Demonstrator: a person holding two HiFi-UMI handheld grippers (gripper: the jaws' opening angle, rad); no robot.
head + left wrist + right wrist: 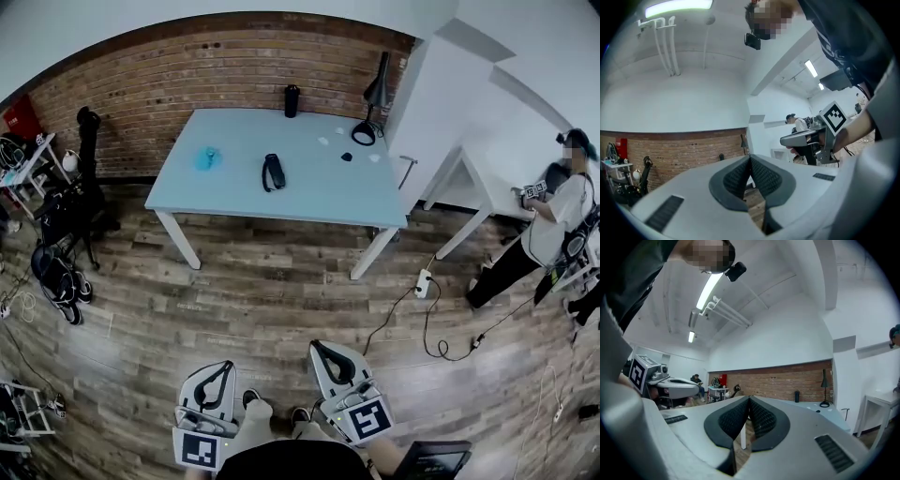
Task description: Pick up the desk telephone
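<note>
The grey left gripper (225, 367) and right gripper (321, 347), jaws closed on nothing, face a black desk telephone (273, 172) on a pale-blue rectangular table (319, 183), well apart.

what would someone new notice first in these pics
The pale blue table against the brick wall stands out, with the black desk telephone lying near its middle. At the bottom edge, the left gripper and right gripper point towards it, both shut and empty. A person stands at the far right.
</note>
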